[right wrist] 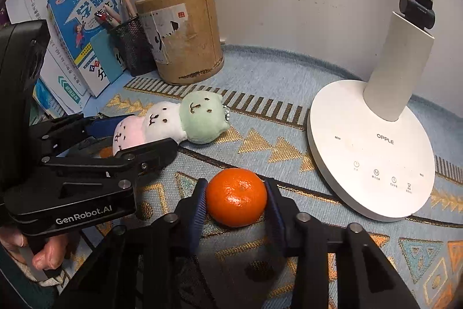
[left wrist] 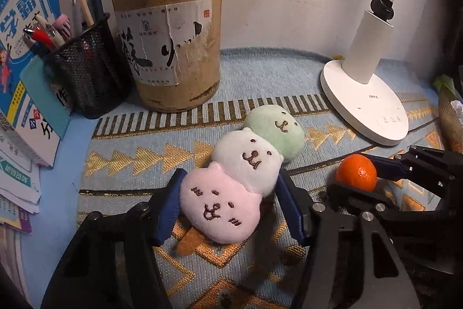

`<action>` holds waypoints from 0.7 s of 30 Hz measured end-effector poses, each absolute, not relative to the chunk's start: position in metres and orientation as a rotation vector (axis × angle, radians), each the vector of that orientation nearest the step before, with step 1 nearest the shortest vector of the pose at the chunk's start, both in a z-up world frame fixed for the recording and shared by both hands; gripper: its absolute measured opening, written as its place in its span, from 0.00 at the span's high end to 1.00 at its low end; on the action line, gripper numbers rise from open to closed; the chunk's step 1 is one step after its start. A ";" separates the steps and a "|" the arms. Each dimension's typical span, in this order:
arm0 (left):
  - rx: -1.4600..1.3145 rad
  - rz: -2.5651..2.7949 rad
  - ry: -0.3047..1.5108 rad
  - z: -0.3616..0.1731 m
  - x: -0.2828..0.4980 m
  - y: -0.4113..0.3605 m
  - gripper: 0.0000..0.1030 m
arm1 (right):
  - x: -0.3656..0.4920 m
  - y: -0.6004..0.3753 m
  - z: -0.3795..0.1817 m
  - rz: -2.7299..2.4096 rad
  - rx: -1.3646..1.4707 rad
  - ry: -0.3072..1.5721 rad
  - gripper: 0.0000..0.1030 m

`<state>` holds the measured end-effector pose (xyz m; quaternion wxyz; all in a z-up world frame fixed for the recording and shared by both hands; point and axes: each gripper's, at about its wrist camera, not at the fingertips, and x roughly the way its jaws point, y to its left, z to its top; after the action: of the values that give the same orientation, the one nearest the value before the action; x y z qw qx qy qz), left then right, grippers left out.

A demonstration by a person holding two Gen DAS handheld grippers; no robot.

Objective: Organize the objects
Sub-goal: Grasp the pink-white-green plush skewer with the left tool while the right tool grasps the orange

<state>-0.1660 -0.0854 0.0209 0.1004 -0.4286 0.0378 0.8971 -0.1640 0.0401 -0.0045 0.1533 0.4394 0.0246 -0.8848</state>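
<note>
A plush toy [left wrist: 246,164] of three joined heads, pink, white and green, lies on the patterned mat [left wrist: 130,141]. My left gripper [left wrist: 228,204] is shut on its pink end, blue pads pressing both sides. It also shows in the right wrist view [right wrist: 170,120], with the left gripper [right wrist: 130,135] around it. An orange mandarin [right wrist: 236,196] sits on the mat, and my right gripper [right wrist: 236,200] is shut on it, pads touching both sides. The mandarin [left wrist: 356,172] shows at the right of the left wrist view, between the right gripper's fingers [left wrist: 387,167].
A cardboard pen tub [left wrist: 170,45] and a black mesh pen cup [left wrist: 84,68] stand at the back left. Books and papers [left wrist: 20,71] lean at the far left. A white desk lamp base [right wrist: 370,149] stands at the right. The wall is close behind.
</note>
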 end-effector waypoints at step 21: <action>-1.485 2.737 -0.350 0.027 -0.042 -0.077 0.45 | -0.043 0.116 0.020 -2.593 1.358 -0.055 0.64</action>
<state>-0.0421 -0.0772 0.0274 0.0039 -0.4740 -0.1117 0.8734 -0.0430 0.1157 0.0202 0.1068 0.4610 -0.0186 -0.8807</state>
